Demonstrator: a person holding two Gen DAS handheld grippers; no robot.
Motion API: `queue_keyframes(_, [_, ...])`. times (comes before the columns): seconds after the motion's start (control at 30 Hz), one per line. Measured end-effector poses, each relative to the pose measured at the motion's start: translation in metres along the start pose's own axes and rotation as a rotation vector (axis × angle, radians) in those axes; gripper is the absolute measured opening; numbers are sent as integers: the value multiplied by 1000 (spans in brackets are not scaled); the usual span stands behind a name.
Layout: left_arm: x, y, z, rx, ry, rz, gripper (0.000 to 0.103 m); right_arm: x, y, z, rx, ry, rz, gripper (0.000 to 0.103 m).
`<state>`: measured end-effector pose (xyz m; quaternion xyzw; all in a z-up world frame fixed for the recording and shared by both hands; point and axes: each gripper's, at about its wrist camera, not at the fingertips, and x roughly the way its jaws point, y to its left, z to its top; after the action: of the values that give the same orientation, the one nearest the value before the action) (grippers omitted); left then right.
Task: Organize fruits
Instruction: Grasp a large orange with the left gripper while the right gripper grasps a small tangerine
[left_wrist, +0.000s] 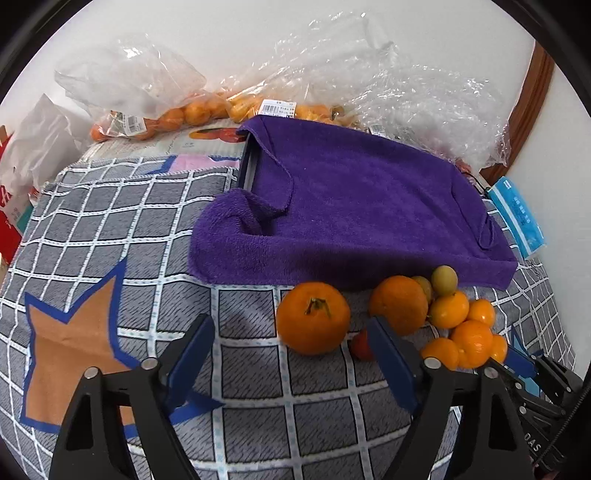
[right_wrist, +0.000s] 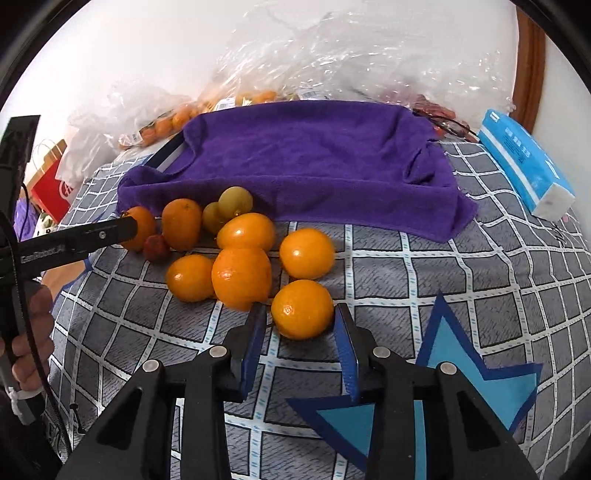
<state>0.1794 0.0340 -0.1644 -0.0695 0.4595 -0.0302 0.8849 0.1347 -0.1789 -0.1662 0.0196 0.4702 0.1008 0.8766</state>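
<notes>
A heap of fruit lies on the grey checked cloth (right_wrist: 406, 266): several small oranges, two greenish-yellow fruits (right_wrist: 235, 201) and one small red fruit (right_wrist: 155, 248). In the right wrist view my right gripper (right_wrist: 300, 311) is shut on the nearest small orange (right_wrist: 302, 309), with a blue pad against each side. In the left wrist view a big orange with a green stalk (left_wrist: 313, 317) sits just past and between the tips of my left gripper (left_wrist: 284, 328), which is open and not touching it. The red fruit (left_wrist: 360, 345) lies by the left gripper's right finger.
A purple towel (left_wrist: 351, 206) drapes a flat box behind the fruit. Clear bags of oranges (left_wrist: 177, 114) and crumpled plastic line the wall. A blue tissue pack (right_wrist: 524, 166) lies at the right, a red bag (right_wrist: 51, 188) at the left. A hand (right_wrist: 33, 321) holds the left gripper.
</notes>
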Motion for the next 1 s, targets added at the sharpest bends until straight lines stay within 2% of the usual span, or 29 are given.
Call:
queue_keyframes(0.07, [6, 0, 2, -4, 15, -8, 75, -1, 0, 1, -9, -3, -4, 37])
queue_keyframes(0.13, [12, 0, 3, -8, 33, -14, 63, -4, -1, 1, -20, -9, -6, 37])
queue_keyframes(0.27, [20, -3, 4, 1, 55, -27, 52, -6, -3, 2, -18, -14, -1, 37])
queue_keyframes(0.33, [21, -5, 5, 10, 57, -53, 42, -5, -5, 2, -11, -16, 6, 37])
queue_keyframes(0.57, [16, -3, 3, 4, 59, -39, 41, -9, -5, 7, -2, -26, -2, 36])
queue_keyframes(0.7, [5, 0, 2, -3, 43, -37, 41, -16, -5, 8, 5, -32, -8, 27])
queue_keyframes(0.8, [-4, 2, 1, -7, 35, -35, 41, -17, -3, 7, -4, -33, -12, 27])
queue_keyframes(0.87, [-8, 2, 0, -4, 31, -32, 41, -15, -3, 7, 5, -38, -16, 28])
queue_keyframes(1.0, [-18, 7, -1, -13, 20, -27, 41, -10, -6, 7, 21, -27, -19, 39])
